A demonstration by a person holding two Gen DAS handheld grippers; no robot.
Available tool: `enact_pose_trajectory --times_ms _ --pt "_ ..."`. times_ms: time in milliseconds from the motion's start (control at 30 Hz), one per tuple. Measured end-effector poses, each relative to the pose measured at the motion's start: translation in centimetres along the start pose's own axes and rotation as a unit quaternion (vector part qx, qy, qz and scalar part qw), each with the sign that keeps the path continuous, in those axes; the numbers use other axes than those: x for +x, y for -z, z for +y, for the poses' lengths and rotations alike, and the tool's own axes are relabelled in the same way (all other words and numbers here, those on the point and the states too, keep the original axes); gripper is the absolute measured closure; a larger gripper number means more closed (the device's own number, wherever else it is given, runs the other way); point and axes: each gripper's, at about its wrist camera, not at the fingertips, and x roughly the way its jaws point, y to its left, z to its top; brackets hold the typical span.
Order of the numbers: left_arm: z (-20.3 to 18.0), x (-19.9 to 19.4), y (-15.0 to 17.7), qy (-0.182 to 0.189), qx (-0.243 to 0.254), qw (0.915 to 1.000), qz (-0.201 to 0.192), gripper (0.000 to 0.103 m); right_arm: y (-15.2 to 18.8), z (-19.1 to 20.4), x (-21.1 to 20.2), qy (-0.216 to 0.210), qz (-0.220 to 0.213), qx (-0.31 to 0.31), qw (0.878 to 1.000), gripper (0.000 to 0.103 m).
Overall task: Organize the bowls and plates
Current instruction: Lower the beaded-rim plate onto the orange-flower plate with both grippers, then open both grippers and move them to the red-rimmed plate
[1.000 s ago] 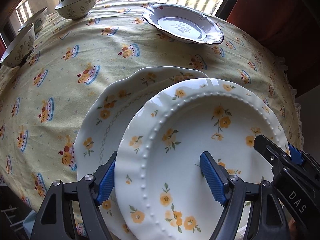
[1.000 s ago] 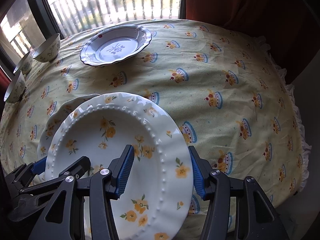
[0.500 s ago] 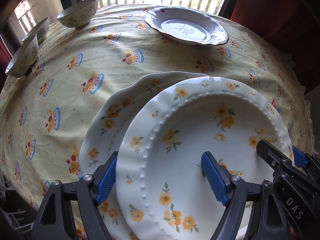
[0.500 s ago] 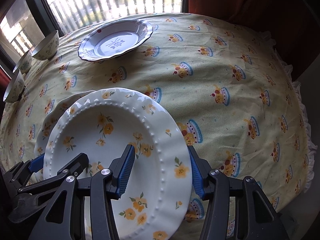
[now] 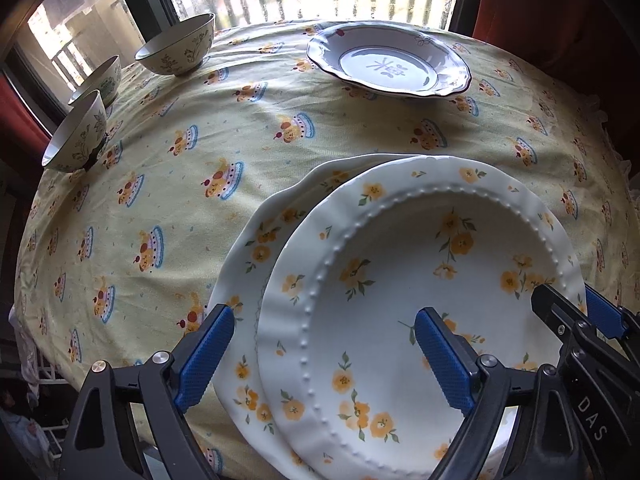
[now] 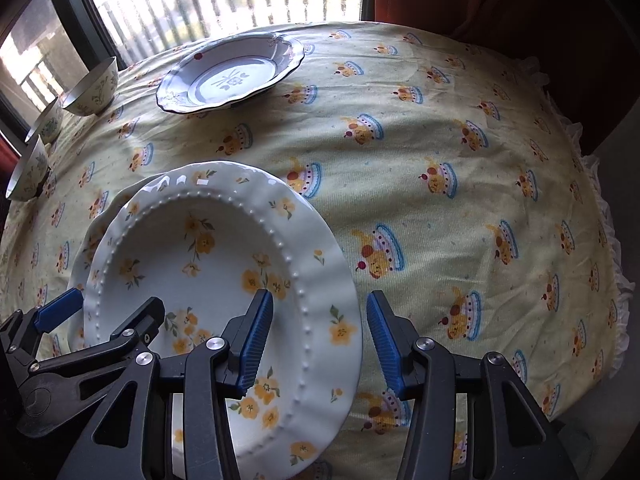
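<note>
Beaded plate [image 6: 192, 264] rim between closing right gripper [image 6: 316, 340] and opening left gripper [image 5: 320, 364], near table's front edge; three plates, three bowls.

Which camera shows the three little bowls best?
The left wrist view: all three bowls sit large and clear at the table's far left. The right wrist view shows them smaller, squeezed against its left edge.
</note>
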Motion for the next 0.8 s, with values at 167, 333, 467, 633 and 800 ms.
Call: enact_pose_trajectory --times_ms 167,333,467,633,800 --pt "1.2 -1.2 0.0 -0.014 0.004 0.9999 -0.008 0.01 0.2 1.0 0.9 0.016 0.022 0.005 1.0 0.058" --pt "2.5 -1.2 -0.4 -0.008 0.014 0.9998 -0.011 0.01 0.8 2.4 1.4 0.016 0.038 0.016 0.999 0.058" --pt "3.1 -1.3 -0.6 0.016 0.03 0.9994 -0.01 0.01 0.7 2.1 1.2 0.021 0.041 0.054 0.997 0.057" --pt "4.3 -2.1 -1.4 0.039 0.054 0.9976 -0.018 0.01 0.6 3.0 -0.7 0.023 0.029 0.09 0.995 0.039" --pt "6.4 -3.5 -2.6 0.06 0.066 0.9954 -0.034 0.01 0.0 5.1 -3.3 0.035 0.0 0.11 0.993 0.037"
